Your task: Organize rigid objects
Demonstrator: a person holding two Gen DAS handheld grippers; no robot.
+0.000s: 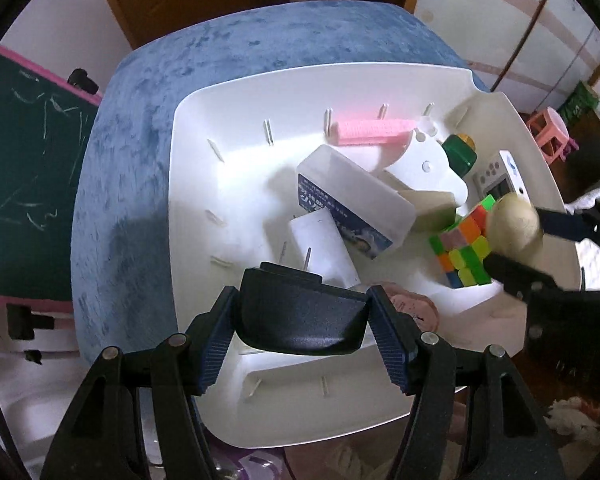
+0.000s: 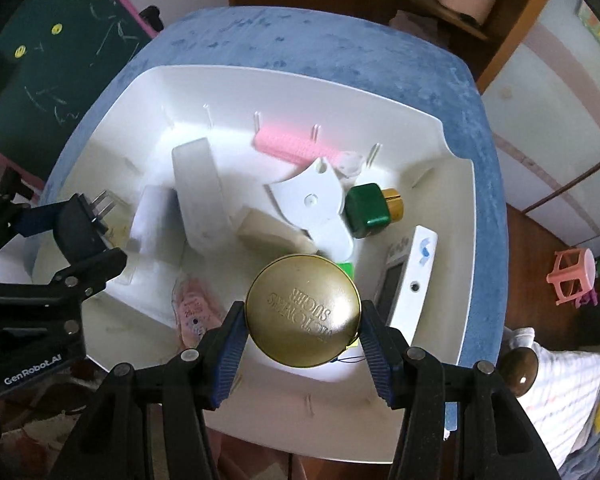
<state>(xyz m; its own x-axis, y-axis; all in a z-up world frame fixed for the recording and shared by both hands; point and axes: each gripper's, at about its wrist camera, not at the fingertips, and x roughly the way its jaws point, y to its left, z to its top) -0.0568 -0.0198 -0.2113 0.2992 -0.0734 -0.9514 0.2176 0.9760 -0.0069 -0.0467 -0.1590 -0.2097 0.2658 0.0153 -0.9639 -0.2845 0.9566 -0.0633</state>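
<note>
1. Left wrist view: the left gripper has its jaws clamped on the sides of a matte black plug adapter, smooth and wedge-shaped, its metal prongs pointing away from the jaws.
2. Right wrist view: the right gripper has its jaws clamped on a round gold tin, its embossed lid facing the camera.
3. Beyond both sets of jaws lies a white plastic tray with a raised rim and thin upright pegs, resting on a blue velvety cushion.
4. Tray contents: a pink ribbed comb at the far side; a translucent rectangular box with a blue label; a white block just ahead of the left jaws; a green cap on a gold-necked bottle; a multicoloured puzzle cube; a white digital device along the rim right of the right jaws.
5. Bare tray floor shows left of the box and nearest the jaws.
</note>
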